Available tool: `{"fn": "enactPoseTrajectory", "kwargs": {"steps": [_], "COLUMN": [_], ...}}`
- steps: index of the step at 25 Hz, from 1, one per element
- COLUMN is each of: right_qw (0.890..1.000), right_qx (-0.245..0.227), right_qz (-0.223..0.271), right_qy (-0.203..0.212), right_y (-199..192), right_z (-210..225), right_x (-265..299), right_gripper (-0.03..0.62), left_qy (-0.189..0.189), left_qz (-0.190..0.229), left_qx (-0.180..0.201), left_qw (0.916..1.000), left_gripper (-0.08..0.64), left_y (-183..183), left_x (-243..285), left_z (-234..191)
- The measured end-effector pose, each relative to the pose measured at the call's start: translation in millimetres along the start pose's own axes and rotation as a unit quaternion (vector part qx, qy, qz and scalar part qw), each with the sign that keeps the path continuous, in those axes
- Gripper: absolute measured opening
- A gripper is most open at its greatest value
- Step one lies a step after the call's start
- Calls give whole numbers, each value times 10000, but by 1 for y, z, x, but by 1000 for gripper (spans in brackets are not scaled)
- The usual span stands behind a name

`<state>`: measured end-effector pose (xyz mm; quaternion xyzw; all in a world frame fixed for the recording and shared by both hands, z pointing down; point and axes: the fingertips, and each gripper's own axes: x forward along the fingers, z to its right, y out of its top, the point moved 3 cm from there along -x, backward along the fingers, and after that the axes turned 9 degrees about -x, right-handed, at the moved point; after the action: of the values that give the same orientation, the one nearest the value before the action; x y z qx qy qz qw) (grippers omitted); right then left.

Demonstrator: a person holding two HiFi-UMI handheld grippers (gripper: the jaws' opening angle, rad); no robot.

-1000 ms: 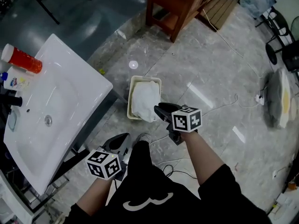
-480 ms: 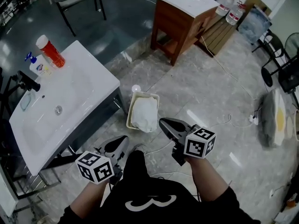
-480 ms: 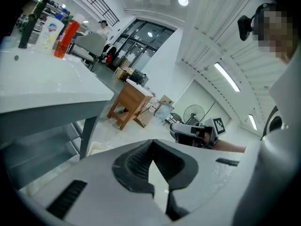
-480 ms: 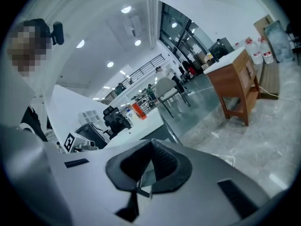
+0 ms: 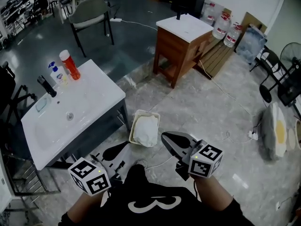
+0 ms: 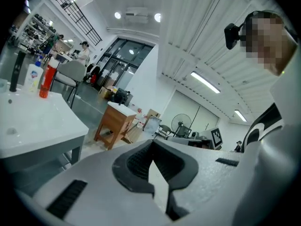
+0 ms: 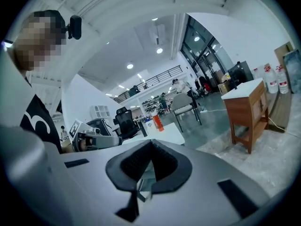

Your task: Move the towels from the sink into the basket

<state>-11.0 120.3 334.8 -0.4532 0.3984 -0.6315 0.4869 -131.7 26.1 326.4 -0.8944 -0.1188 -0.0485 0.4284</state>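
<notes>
A cream basket (image 5: 147,114) stands on the floor beside the white sink (image 5: 94,95), and a white towel (image 5: 143,132) is heaped in it. The sink basin shows no towel. My left gripper (image 5: 115,150) is held near my body, below the basket in the head view, jaws together and empty. My right gripper (image 5: 169,138) hovers to the right of the basket, also shut on nothing. In the left gripper view the left gripper (image 6: 151,144) points past the sink's corner (image 6: 42,126). The right gripper (image 7: 151,142) points level across the room.
On the sink's far end stand a red bottle (image 5: 70,65), a spray bottle (image 5: 57,74) and a black faucet (image 5: 46,85). A wooden cabinet (image 5: 181,41) stands beyond the basket, a chair (image 5: 91,13) further back. A cable (image 5: 230,102) trails over the floor at right.
Both grippers have risen away from the basket and now point nearly level. The head view has lifted, so the sink and basket sit lower and look smaller.
</notes>
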Motion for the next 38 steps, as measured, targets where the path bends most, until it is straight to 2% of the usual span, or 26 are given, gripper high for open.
{"fn": "enactPoseTrajectory", "kwargs": {"steps": [8,13,21,38], "right_qw": [9955,9909,9876,9866], "right_qx": [-666,-1013,-1152,-1171], "right_qz": [606,815,1010,1002], "right_qy": [278,354,345,537], "right_y": [65,88,95,83], "right_z": [-48,-66,-73,-79], "right_x": [-38,-53,-72,-56], "right_gripper": [3,3,3,3], "left_qy": [-226,-310,-355,-299], "left_qz": [290,459,557,496], "left_qx": [744,1083,1206,1275], "left_qw": [9966,9926,9905,9901], "left_gripper": [5,5,5,5], "left_y": [34,47,50,43], "left_x": [-21,-29,-29,-29], "left_z": [61,85,100,93]}}
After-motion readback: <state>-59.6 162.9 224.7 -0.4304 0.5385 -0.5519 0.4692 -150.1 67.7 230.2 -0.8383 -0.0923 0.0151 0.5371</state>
